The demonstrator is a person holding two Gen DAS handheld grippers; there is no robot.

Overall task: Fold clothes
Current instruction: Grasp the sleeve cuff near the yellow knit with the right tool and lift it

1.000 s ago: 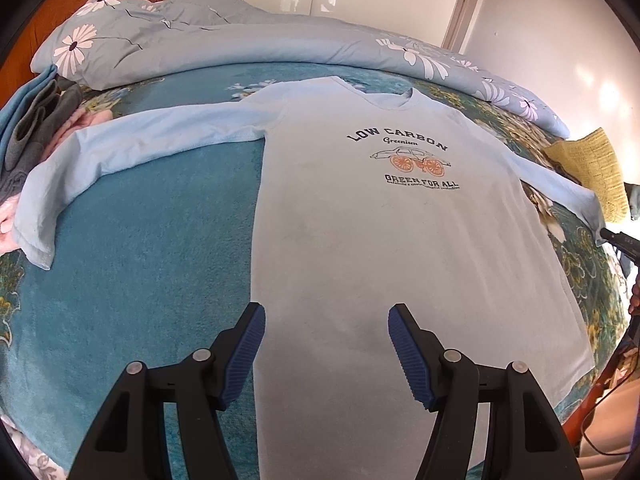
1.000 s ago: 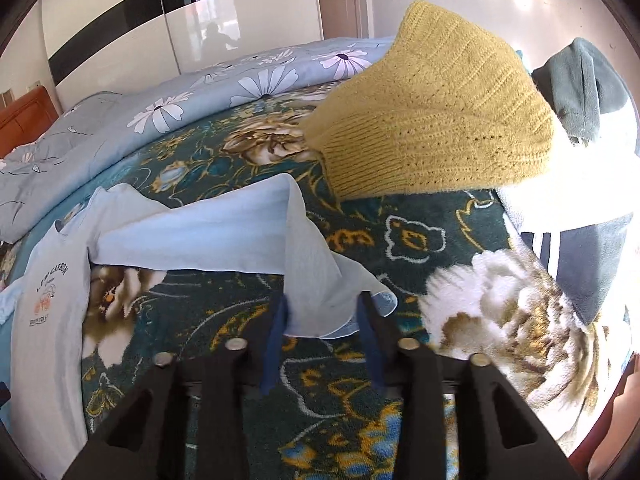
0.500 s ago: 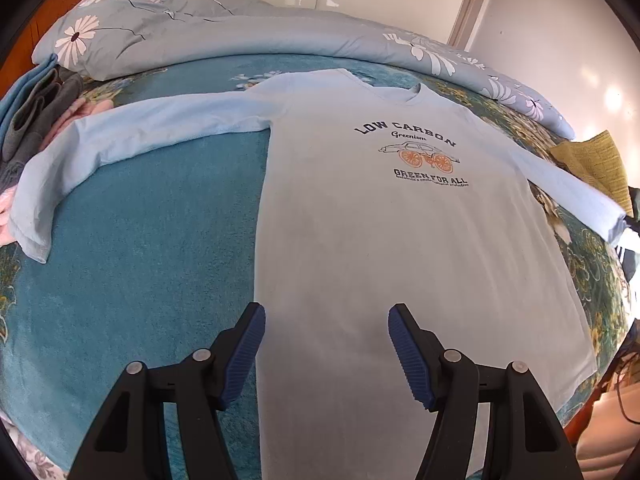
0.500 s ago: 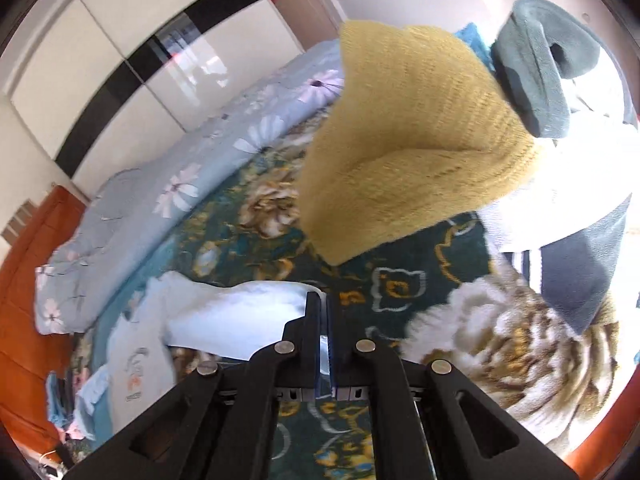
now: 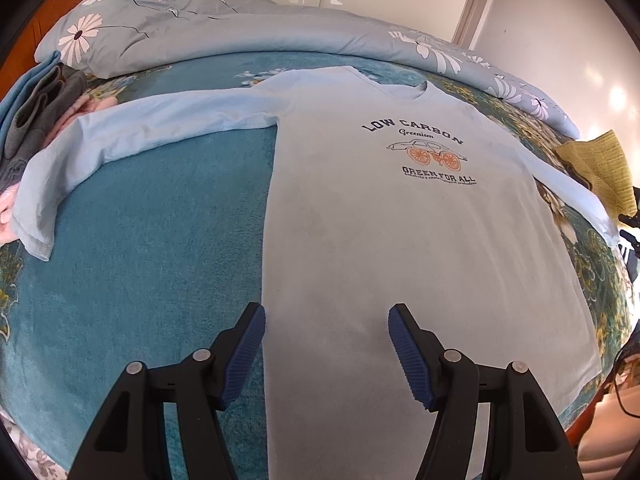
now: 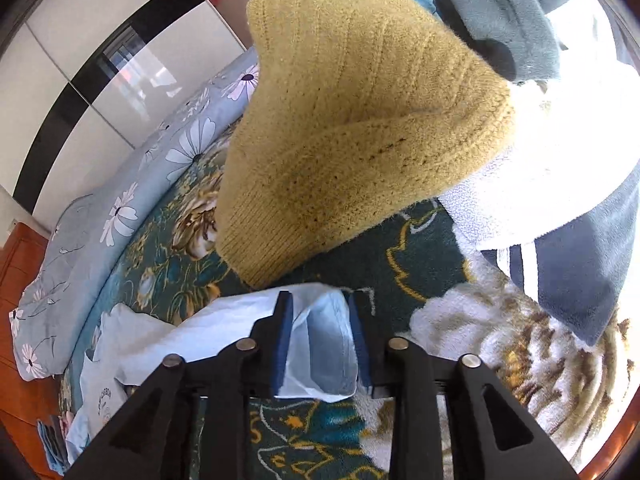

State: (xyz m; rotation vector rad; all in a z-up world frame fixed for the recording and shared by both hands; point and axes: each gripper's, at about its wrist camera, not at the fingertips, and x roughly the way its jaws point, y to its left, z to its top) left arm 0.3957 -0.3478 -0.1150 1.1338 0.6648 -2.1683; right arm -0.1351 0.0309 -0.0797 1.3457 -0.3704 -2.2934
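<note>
A light blue long-sleeved shirt [image 5: 380, 216] with "LOW CARBON" print lies flat, front up, on the bed. Its one sleeve [image 5: 132, 136] stretches out to the left, the other [image 5: 568, 188] to the right. My left gripper [image 5: 326, 344] is open and empty, hovering over the shirt's lower left hem. My right gripper [image 6: 320, 336] is open, its fingers on either side of the right sleeve's cuff [image 6: 324, 344], which lies loose between them. The shirt body shows at the lower left of the right wrist view [image 6: 104, 396].
A yellow knitted sweater [image 6: 352, 120] lies just beyond the right gripper, with white, navy and grey-green garments [image 6: 576, 208] to its right. Grey and pink clothes [image 5: 36, 112] are piled at the bed's left. A floral duvet [image 5: 240, 36] lies across the back.
My right gripper was shut on the sleeve cuff half a second ago; now its fingers have opened with the cuff loose between them. The left gripper has drifted slightly over the shirt, still open.
</note>
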